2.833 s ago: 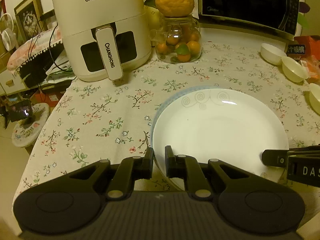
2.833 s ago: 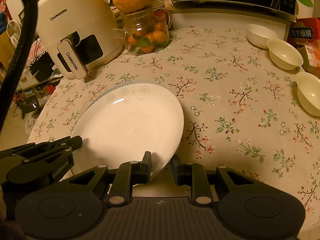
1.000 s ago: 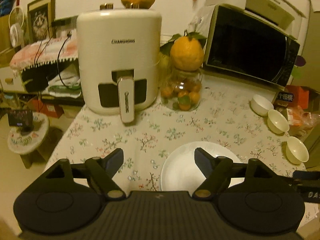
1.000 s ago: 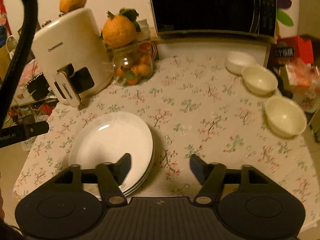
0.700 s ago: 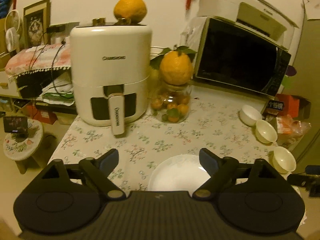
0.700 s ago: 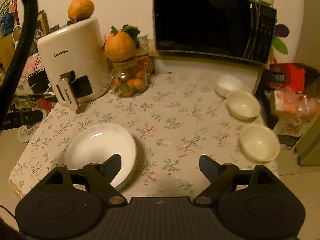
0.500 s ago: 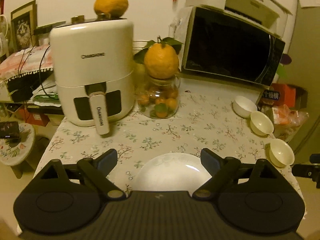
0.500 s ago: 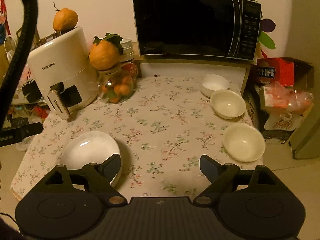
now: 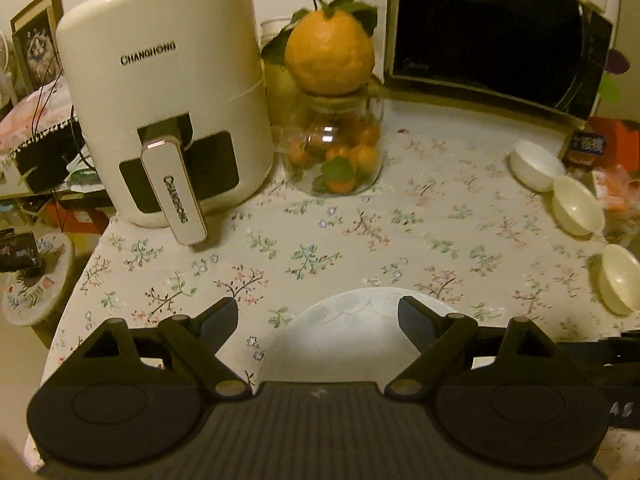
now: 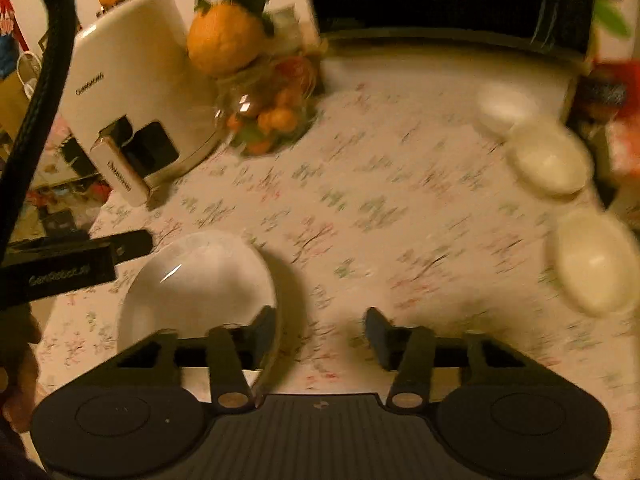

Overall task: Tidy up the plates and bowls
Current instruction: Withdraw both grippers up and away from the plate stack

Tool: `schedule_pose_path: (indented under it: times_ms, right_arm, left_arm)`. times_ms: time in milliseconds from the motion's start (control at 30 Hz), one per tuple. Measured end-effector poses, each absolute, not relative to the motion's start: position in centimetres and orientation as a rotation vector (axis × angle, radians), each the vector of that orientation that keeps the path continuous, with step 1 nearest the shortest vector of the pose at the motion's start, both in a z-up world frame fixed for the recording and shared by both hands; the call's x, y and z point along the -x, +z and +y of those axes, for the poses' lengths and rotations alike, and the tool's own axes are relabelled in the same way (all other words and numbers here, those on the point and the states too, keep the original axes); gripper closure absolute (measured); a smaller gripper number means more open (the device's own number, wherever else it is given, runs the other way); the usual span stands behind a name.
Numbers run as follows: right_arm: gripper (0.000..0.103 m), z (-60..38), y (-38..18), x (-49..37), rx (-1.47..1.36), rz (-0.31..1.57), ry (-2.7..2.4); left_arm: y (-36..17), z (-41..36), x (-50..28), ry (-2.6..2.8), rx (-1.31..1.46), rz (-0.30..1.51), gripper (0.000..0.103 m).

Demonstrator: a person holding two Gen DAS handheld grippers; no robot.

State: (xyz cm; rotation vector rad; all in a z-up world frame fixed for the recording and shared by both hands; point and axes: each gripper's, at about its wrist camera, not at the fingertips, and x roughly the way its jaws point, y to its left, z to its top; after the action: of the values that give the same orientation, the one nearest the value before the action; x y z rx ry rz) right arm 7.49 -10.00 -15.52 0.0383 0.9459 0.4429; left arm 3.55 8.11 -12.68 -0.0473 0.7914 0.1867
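left gripper (image 9: pixel 318 318): black two-finger, jaws wide and closing slightly, nothing pressed between
plate: round white ceramic plate (image 9: pixel 352 332) with faint swirl rim, seen between the fingers, lying on the cloth
bowls: three small cream ceramic bowls (image 9: pixel 577 205) in a row along the right edge, apart from plate
table: floral-print tablecloth (image 9: pixel 400 232)
back left: cream air fryer (image 9: pixel 164 120)
back centre: clear glass jar of small oranges (image 9: pixel 334 152), large orange on top
back right: black microwave (image 9: pixel 492 36)
right edge: part of other black gripper (image 9: pixel 608 360)

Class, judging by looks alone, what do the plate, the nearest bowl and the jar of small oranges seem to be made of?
Plate: probably glazed ceramic, glossy white with a faint swirl pattern.
Nearest bowl: likely ceramic or melamine, smooth cream, opaque.
Jar: clear glass, fruit visible through it, bright highlight.
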Motion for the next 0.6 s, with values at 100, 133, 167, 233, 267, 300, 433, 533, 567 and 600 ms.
schedule_pose_path:
  times_ms: [100,133,167,233,267,300,433,533,567,600]
  right_arm:
    - [0.064,-8.4,-16.4,-7.8,-0.015,0.937,0.489]
    - [0.064,-7.9,-16.7,-7.9,-0.008,0.940,0.501]
    - [0.064,-7.6,-16.9,-8.0,-0.002,0.948,0.509]
    - [0.065,-7.0,-17.5,-8.1,0.021,0.962,0.515]
    - [0.066,-6.7,-17.7,-8.1,0.029,0.968,0.520]
    - [0.067,-6.6,-17.9,-8.2,0.033,0.974,0.522]
    - [0.069,-6.0,-18.5,-8.3,0.043,0.999,0.552]
    - [0.070,-5.6,-18.9,-8.3,0.064,1.014,0.565]
    - [0.070,-5.6,-18.9,-8.3,0.063,1.012,0.566]
    - [0.070,-5.7,-18.8,-8.4,0.056,1.016,0.566]
  left_arm:
    - [-13.4,8.2,-4.0,0.191,0.053,0.810,0.019]
    - [-13.5,8.2,-4.1,0.192,0.053,0.812,0.019]
    - [-13.5,8.2,-4.3,0.197,0.052,0.813,0.019]
    - [-13.5,8.1,-4.5,0.201,0.052,0.813,0.019]
    - [-13.4,8.1,-4.6,0.199,0.052,0.814,0.019]
    - [-13.4,8.0,-4.7,0.197,0.051,0.814,0.019]
    - [-13.1,7.4,-5.0,0.186,0.038,0.811,0.019]
    - [-13.0,7.1,-5.4,0.180,0.046,0.818,0.019]
    - [-12.9,7.0,-5.6,0.178,0.046,0.819,0.019]
    - [-12.7,6.7,-5.8,0.178,0.044,0.816,0.019]
